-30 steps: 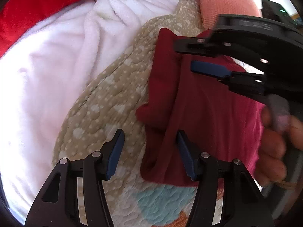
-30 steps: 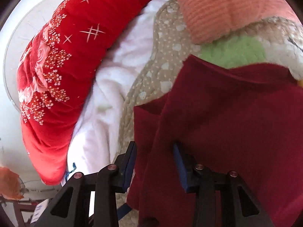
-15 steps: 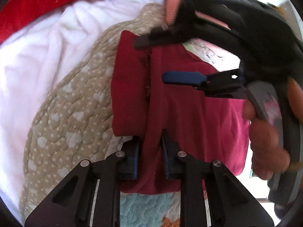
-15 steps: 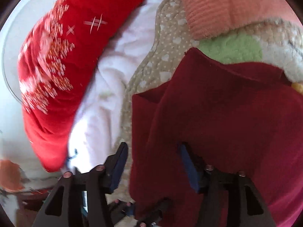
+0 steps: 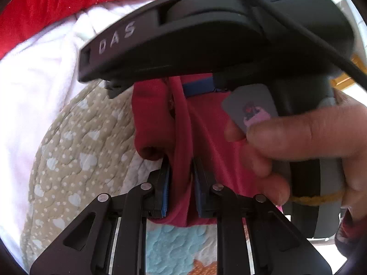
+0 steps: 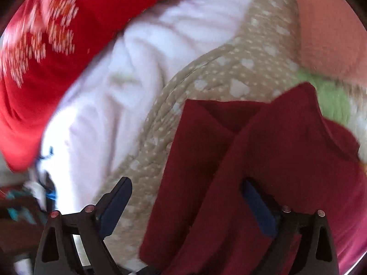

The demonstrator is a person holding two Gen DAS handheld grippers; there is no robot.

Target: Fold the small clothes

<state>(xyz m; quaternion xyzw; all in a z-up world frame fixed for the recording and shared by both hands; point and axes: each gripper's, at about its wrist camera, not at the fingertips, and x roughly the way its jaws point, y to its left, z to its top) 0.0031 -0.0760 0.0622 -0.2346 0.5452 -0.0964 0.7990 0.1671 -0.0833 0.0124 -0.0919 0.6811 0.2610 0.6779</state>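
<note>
A small dark red garment (image 5: 204,123) lies on a beige quilted mat (image 5: 75,151) with white hearts. My left gripper (image 5: 181,183) is shut on a raised fold at the garment's near edge. The right gripper's black body (image 5: 206,34) crosses the top of the left wrist view, held by a hand (image 5: 298,137). In the right wrist view the garment (image 6: 263,171) fills the lower right, partly folded over itself. My right gripper (image 6: 185,204) is open wide, its jaws on either side of the garment's left edge.
A white fleece blanket (image 6: 119,91) lies left of the mat. A red flowered pillow (image 6: 45,45) sits beyond it. A pink ribbed cushion (image 6: 328,27) is at the far right. The mat (image 6: 220,78) has coloured patches near me (image 5: 172,247).
My left gripper closed on the garment's near fold. My right gripper opened wider and moved across, close above the left wrist camera.
</note>
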